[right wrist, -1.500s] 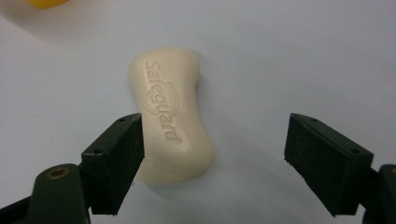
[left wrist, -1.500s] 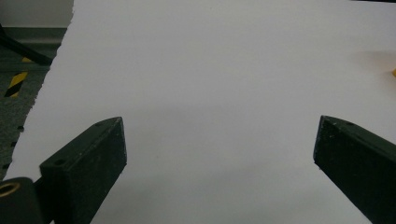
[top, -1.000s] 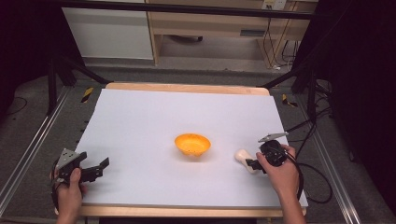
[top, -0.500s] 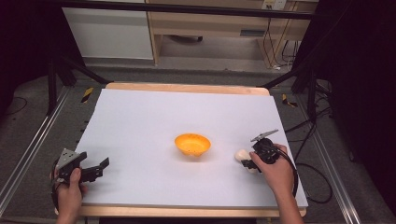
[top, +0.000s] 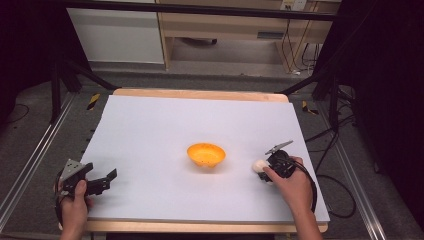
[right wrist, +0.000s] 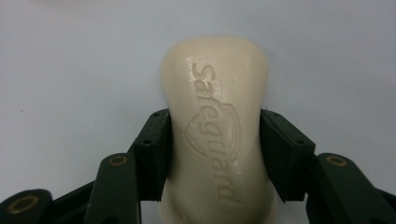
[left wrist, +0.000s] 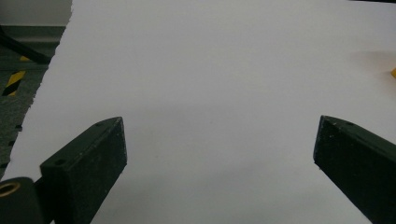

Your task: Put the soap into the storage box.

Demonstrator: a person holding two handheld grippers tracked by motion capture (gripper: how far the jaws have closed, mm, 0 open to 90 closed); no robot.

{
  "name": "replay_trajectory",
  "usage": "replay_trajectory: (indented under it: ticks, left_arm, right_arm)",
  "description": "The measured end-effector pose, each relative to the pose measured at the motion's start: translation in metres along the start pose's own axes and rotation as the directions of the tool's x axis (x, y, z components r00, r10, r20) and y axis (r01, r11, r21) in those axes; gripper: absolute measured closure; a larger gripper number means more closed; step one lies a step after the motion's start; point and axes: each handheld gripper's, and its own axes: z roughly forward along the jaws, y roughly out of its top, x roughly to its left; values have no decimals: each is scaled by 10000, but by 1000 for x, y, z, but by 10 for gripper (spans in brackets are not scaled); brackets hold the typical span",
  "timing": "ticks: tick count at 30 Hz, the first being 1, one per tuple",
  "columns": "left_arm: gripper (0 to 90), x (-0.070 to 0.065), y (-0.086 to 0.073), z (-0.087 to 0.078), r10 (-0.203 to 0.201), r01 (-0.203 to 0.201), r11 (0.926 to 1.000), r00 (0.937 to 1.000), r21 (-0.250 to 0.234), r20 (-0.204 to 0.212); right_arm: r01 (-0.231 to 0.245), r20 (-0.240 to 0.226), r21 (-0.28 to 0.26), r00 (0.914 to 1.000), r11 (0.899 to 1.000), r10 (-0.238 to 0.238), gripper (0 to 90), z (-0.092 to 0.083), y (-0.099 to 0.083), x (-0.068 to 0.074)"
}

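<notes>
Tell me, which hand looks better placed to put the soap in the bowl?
Right: its gripper is shut on the soap beside the bowl. The left gripper sits open, farther off.

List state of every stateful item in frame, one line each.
right gripper: shut on the soap bar, jaws have just been closing.
soap bar: clamped at its sides between the pads, embossed face toward the camera.
left gripper: open, nothing between the jaws, over the white table sheet.
orange bowl: upright mid-table, apart from both grippers; looks empty.
</notes>
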Motion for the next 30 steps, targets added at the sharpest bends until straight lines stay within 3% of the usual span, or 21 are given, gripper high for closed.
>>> replay_trajectory:
  ticks: [5,18,30]
  left_arm:
    - [21,0,0,0,6,-6,10000,10000,12,-15]
    - [21,0,0,0,13,-13,10000,10000,9,-31]
    - [20,0,0,0,-6,6,10000,10000,6,-59]
  right_arm:
    - [247,222,61,9994,9997,-248,472,1,0,3]
    - [838,-250,278,9962,9961,-831,490,-2,3,-2]
    - [1858,-848,340,9796,9820,-1824,491,-8,23,-2]
